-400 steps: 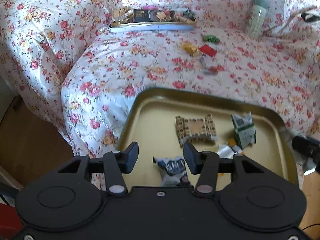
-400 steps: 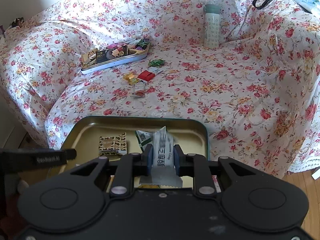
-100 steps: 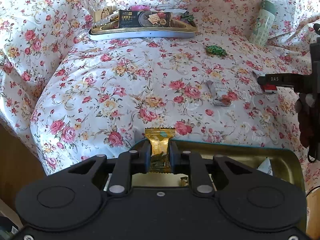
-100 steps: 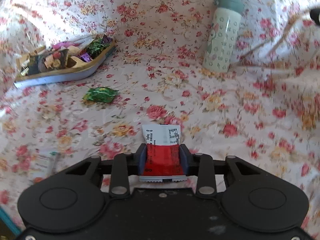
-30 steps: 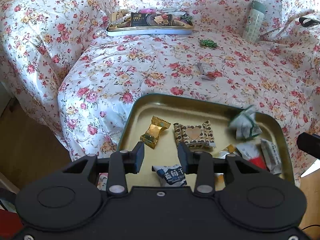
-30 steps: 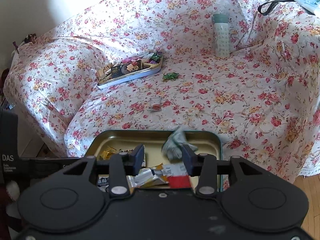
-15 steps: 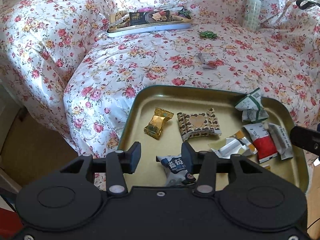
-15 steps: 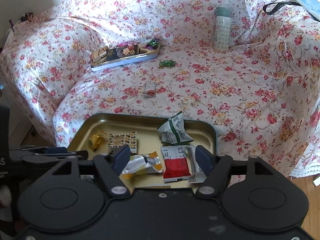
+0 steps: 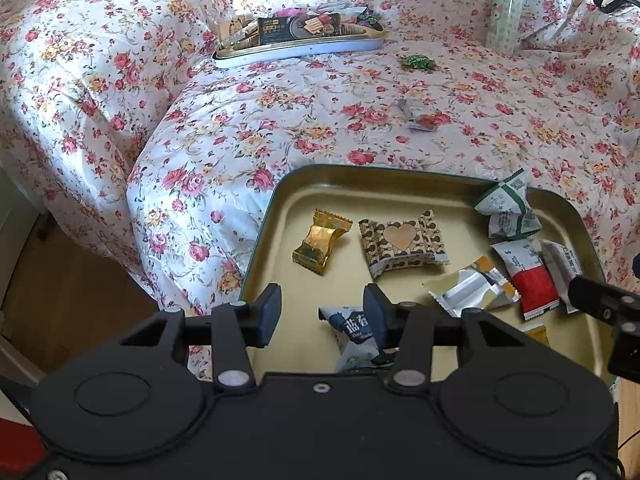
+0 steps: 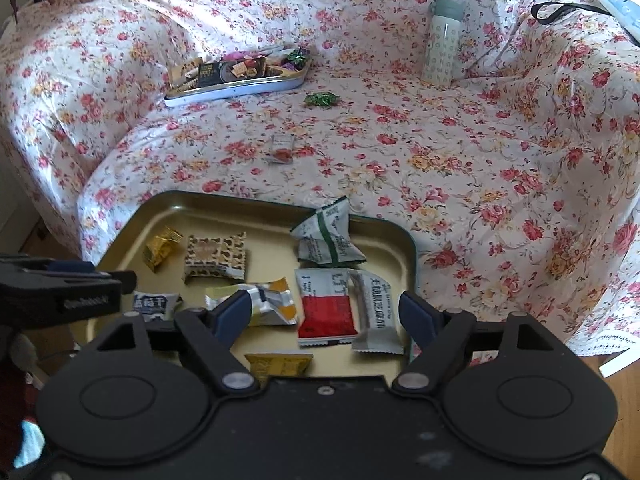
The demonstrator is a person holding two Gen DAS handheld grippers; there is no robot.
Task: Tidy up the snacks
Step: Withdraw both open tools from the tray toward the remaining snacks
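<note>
Left wrist view: left gripper (image 9: pixel 320 312) hangs over the near left part of the gold tray (image 9: pixel 280 204), jaws spread apart, nothing held. Blue-and-white packet (image 9: pixel 354 332) lies in the tray below, partly behind the right finger. Further in: gold candy (image 9: pixel 320 240), heart-print packet (image 9: pixel 402 244), green-and-white pouch (image 9: pixel 506 210) against the far rim, yellow-and-silver wrapper (image 9: pixel 472 288), red-and-white packet (image 9: pixel 528 274). On the floral sofa cover (image 9: pixel 240 128) beyond: a clear wrapper (image 9: pixel 418 118), a green candy (image 9: pixel 418 61), a second tin of snacks (image 9: pixel 298 40), a pale bottle (image 9: pixel 505 6) standing upright. Right wrist view: right gripper (image 10: pixel 325 316) wide open, empty, over the near right part of the gold tray (image 10: pixel 408 248). Red-and-white packet (image 10: pixel 326 306) lies between the fingers' line of sight, touching a white packet (image 10: pixel 374 314) on its right; green-and-white pouch (image 10: pixel 326 238) just behind them. Small yellow packet (image 10: pixel 278 364) at the near edge. Green candy (image 10: pixel 321 99) and clear wrapper (image 10: pixel 282 148) loose on the cover, well apart from the tray.
</note>
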